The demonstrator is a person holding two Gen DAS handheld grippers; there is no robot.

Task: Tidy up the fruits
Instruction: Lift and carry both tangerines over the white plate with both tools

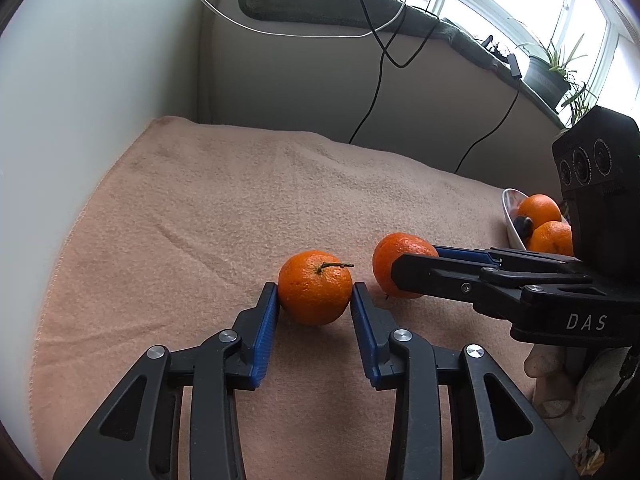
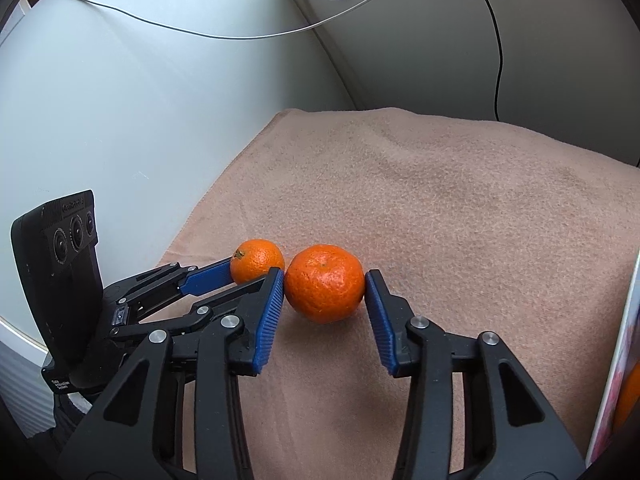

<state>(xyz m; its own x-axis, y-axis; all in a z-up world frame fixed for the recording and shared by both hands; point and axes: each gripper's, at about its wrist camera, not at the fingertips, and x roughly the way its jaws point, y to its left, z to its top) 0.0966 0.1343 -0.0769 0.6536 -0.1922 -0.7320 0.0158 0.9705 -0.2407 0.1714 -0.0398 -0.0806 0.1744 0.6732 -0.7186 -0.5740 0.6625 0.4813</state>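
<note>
A: Left gripper (image 1: 315, 294) status?

B: Blue pads are sitting on both sides of the stemmed tangerine (image 1: 315, 288), touching it left and right. Clamped, as far as the left wrist view is showing. Fruit is resting on the pink towel (image 1: 224, 200), near the middle.

A: Right gripper (image 2: 325, 285)?

B: Same picture. Its pads are pressing the flanks of the second tangerine (image 2: 325, 282), also lying on the towel. No earlier frame, so I'm only calling contact.

A: Spacing between the two fruits?

B: They're sitting just beside each other, stemmed one to the left, not touching. The right gripper's left finger is running between them.

A: Anything already sorted?

B: White bowl (image 1: 513, 220) is sitting at the far right edge of the towel, holding two more tangerines (image 1: 540, 210). A small dark item in it too, can't tell what.

A: Background?

B: Black cable (image 1: 376, 80) is hanging down the far wall.
</note>
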